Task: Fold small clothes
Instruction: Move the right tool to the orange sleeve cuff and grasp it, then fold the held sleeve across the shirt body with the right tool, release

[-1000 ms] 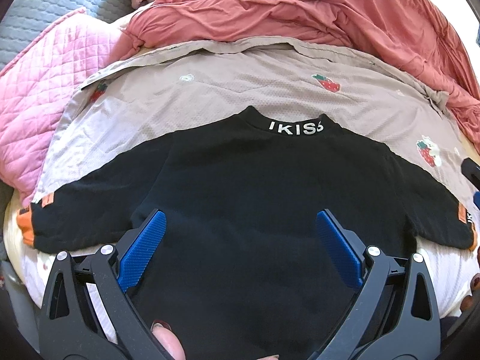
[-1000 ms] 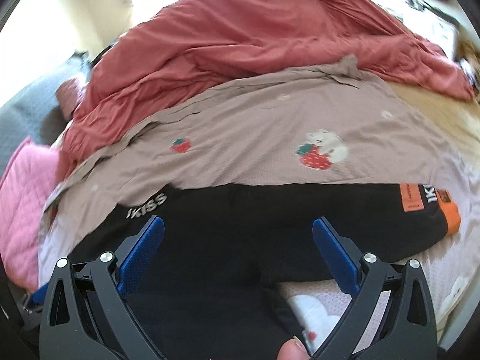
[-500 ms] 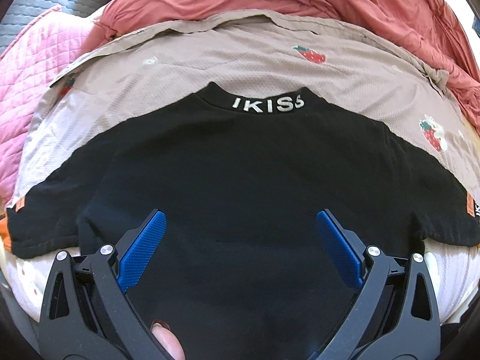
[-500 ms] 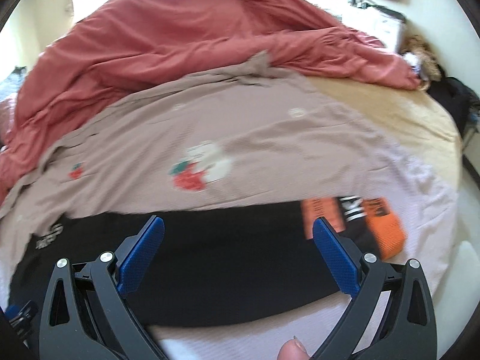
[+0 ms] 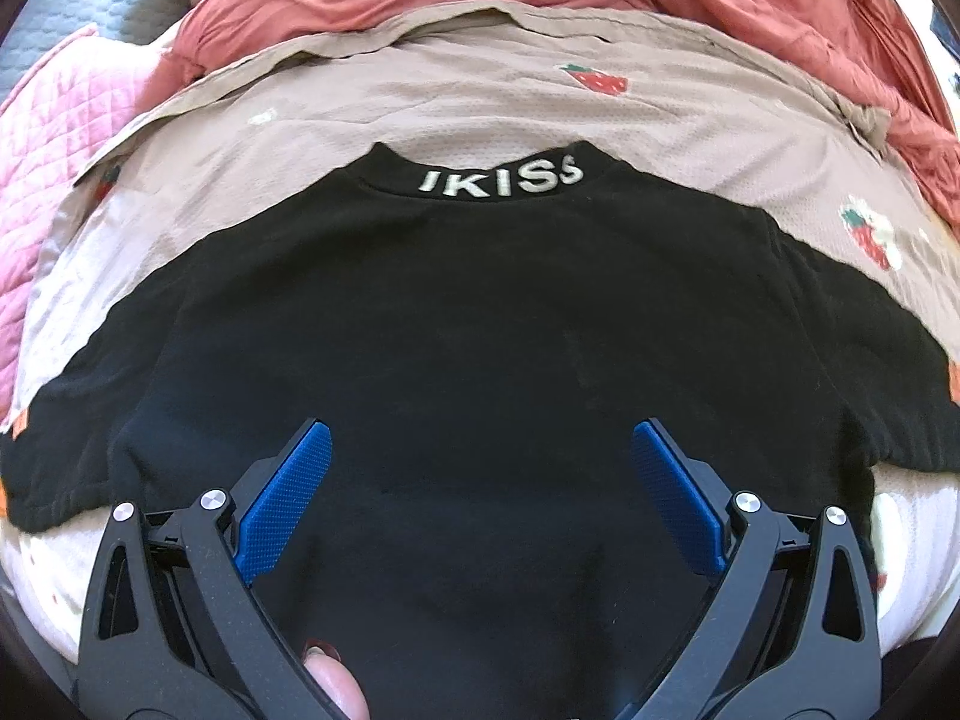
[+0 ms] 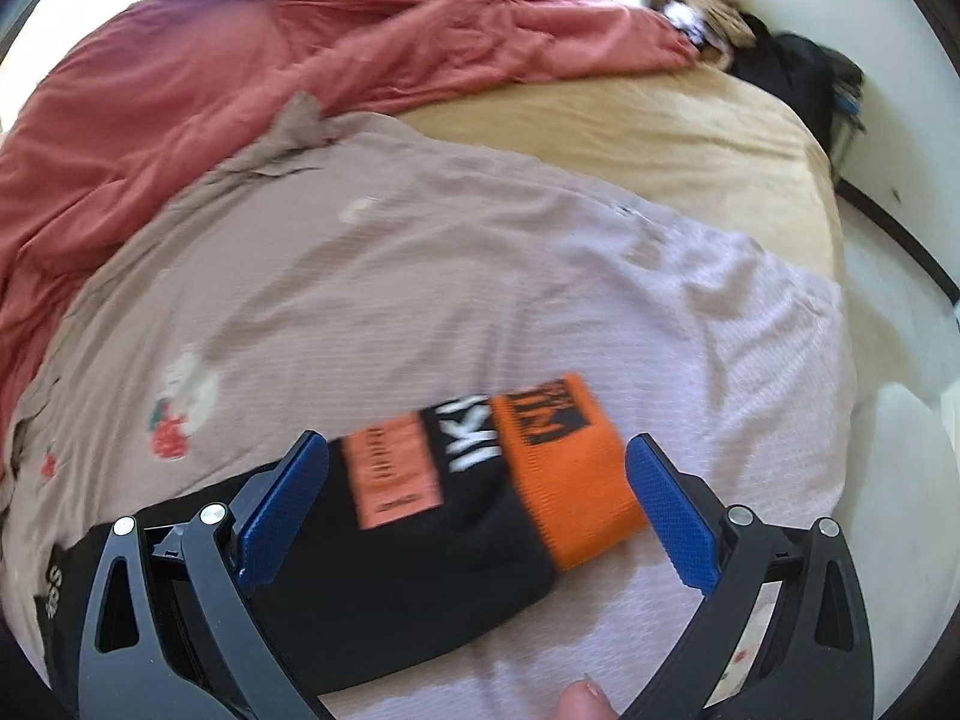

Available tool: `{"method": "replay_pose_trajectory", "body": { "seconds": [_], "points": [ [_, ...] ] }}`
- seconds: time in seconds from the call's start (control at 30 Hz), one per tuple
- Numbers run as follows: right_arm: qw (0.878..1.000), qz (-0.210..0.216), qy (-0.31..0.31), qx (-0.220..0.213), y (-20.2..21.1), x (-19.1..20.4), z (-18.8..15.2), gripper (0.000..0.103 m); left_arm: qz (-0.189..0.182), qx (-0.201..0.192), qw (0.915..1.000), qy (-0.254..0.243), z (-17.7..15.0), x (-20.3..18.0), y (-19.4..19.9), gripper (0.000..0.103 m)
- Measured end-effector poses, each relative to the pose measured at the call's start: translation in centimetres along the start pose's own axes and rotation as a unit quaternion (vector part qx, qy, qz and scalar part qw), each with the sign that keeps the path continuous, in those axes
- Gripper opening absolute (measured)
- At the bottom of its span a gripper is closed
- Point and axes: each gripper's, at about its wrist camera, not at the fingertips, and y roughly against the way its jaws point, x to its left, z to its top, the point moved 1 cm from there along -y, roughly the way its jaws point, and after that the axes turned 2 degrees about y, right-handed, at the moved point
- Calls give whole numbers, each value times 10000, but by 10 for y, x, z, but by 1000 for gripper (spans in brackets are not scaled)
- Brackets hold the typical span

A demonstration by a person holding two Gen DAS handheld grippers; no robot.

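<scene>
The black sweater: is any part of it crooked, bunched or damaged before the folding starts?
Nothing stands out. The black sweater lies flat on the beige strawberry blanket, collar away from the camera and both sleeves spread sideways. The orange cuff looks intact, though blurred. Both grippers have their jaws open above it.

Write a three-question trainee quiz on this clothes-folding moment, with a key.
1. True or false: the left gripper is shut on the black sweatshirt.
2. Which part lies between the right gripper fingers? A) collar B) orange cuff C) hem
3. Fill in: the sweatshirt lies on a beige sheet printed with ____.

Key: 1 false, it is open over the body; 2 B; 3 strawberries.
</scene>
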Motion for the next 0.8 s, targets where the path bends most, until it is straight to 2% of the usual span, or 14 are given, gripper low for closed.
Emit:
{"method": "replay_pose_trajectory", "body": {
  "seconds": [0.13, 0.2, 0.27, 0.3, 0.33, 0.37, 0.43, 0.47, 0.53, 0.6, 0.63, 0.73, 0.8],
  "points": [
    [9989, -141, -256, 356, -25, -13, -1, 99, 35, 94, 9998, -181, -5, -11, -16, 94],
    [9982, -43, -408, 438, -32, -13, -2, 98, 85, 197, 9995, -216, -8, -14, -26, 94],
    [9975, 103, -495, 502, -37, -10, -5, 96, 116, 130, 9996, -212, -10, -16, -29, 94],
    [9978, 91, -448, 488, -36, -7, -5, 76, 120, 97, 9997, -213, -9, -16, -29, 94],
    [9981, 85, -400, 458, -35, -5, -6, 61, 112, 94, 9997, -201, -9, -15, -29, 94],
    [9985, 124, -341, 399, -32, -2, -5, 41, 93, 92, 9998, -177, -9, -14, -29, 94],
    [9989, 295, -216, 290, -24, 2, -3, 23, 50, 97, 9998, -144, -8, -12, -28, 94],
    [9988, 412, -116, 216, -18, 8, -3, 11, 27, 99, 9999, -123, -8, -11, -27, 94],
    [9969, 778, 18, 86, -8, 17, -1, 7, -84, 113, 9999, -17, -9, -6, -22, 94],
    [9877, 1556, 121, -91, 9, 34, 1, 6, -201, 113, 9997, 92, -12, -1, -17, 94],
    [9769, 2112, 266, -156, 20, 49, -1, 6, -243, 102, 9996, 141, -12, 1, -14, 94],
    [9568, 2750, 883, -343, 47, 93, -14, 6, -338, 80, 9989, 325, -16, 10, -5, 94],
    [9412, 3149, 1193, -285, 58, 119, -24, 6, -385, 73, 9981, 484, -18, 20, 0, 94]
  ]
}}
